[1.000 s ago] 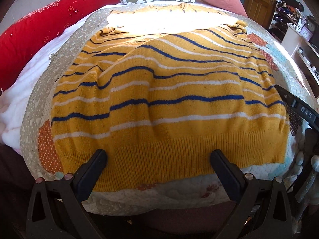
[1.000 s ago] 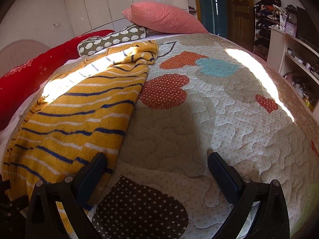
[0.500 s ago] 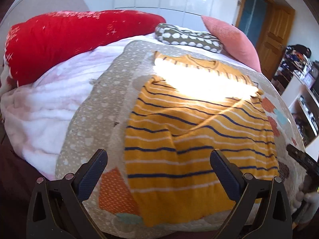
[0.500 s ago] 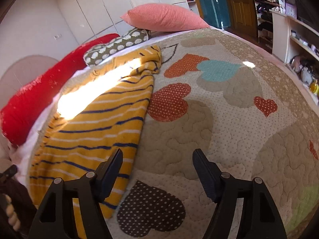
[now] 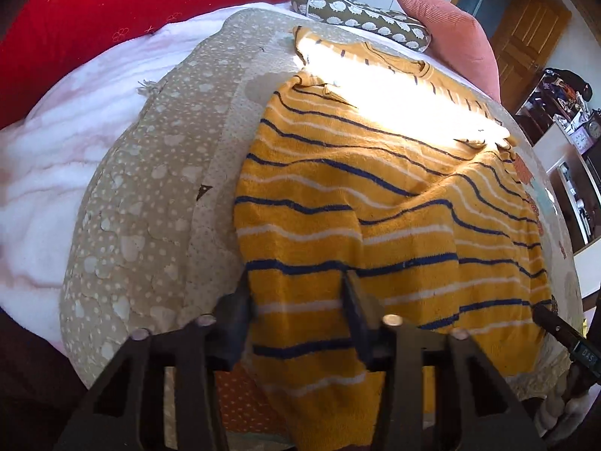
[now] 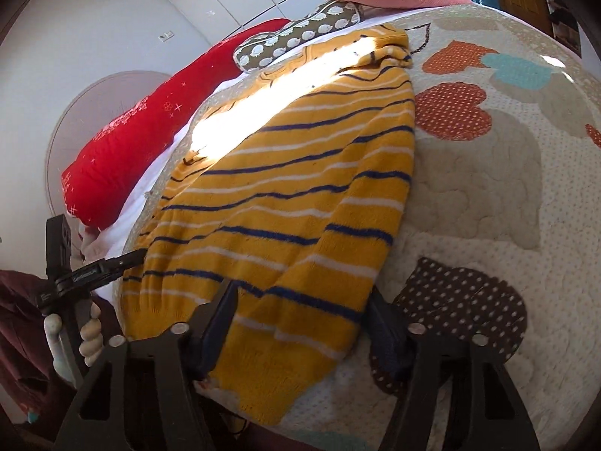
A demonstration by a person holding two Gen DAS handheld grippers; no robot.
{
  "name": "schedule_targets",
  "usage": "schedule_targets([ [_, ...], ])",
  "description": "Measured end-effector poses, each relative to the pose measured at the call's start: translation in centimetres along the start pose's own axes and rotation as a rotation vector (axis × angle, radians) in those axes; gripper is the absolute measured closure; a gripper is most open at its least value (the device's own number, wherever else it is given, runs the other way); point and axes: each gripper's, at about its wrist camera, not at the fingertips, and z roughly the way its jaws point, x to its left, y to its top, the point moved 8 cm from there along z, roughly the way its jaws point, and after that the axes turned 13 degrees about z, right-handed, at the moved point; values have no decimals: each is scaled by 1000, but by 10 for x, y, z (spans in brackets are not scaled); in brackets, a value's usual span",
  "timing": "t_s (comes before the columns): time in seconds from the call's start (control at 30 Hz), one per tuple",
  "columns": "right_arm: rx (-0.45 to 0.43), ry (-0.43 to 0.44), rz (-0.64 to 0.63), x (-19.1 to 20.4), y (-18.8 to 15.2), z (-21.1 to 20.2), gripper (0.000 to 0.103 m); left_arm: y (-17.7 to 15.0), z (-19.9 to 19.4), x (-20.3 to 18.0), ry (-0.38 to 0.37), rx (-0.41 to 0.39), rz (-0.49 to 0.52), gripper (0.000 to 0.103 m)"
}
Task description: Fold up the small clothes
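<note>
A yellow sweater (image 5: 375, 188) with navy and white stripes lies flat on the quilted bedspread (image 5: 150, 206), neck at the far end. My left gripper (image 5: 298, 310) sits at the sweater's near left corner. Its jaws are closing, with a rucked ridge of fabric pinched between the pads. In the right wrist view the sweater (image 6: 300, 188) fills the left half of the bedspread (image 6: 488, 206). My right gripper (image 6: 302, 325) is at the near right corner. Its jaws are also closing, and bunched hem fills the gap from pad to pad.
A red bolster (image 5: 94, 18) and a white fleecy blanket (image 5: 56, 150) lie to the left. A patterned cushion (image 5: 357, 15) and a pink pillow (image 5: 450, 26) sit beyond the neck. Shelves (image 5: 574, 188) stand to the right. The bed's near edge drops away under both grippers.
The left gripper slid left along the hem to the sweater's left corner and narrowed onto fabric. The right gripper shifted left from bare quilt onto the right corner and narrowed too.
</note>
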Motion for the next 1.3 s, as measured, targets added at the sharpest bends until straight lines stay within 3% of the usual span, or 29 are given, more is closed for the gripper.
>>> schedule_targets([
  [0.03,22,34,14,1,-3,1,82,0,-2,-4,-15,4,-11,88],
  [0.07,21,64,39,0,-2,-2,89,1,-6,-7,-19,6,-21,88],
  [0.23,-67,138,90,-11,9,-47,91,0,-32,-30,-66,-26,-40,89],
  [0.5,-113,-7,96,-63,-12,-92,93,-24,-32,-30,21,3,-35,89],
  [0.57,-139,-13,101,-70,-15,-100,92,-27,-36,-27,10,-16,-43,83],
  [0.63,-163,-28,88,-72,-14,-105,92,-28,-44,-22,27,-47,-53,59],
  [0.8,-195,-55,46,-62,2,-101,75,-16,-63,-25,90,-113,7,55],
  [0.9,-208,-38,16,-43,16,-94,58,-6,-73,-35,112,-153,58,41],
  [0.97,-186,-14,4,-32,25,-86,55,3,-73,-43,99,-170,91,39],
  [1.1,-150,68,-24,3,69,-65,55,30,-56,-55,75,-165,125,39],
  [1.2,-143,177,74,23,136,-41,55,42,-48,-62,60,-196,99,39],
  [1.3,-131,200,208,20,203,-1,55,44,-40,-64,37,-203,55,39],
])
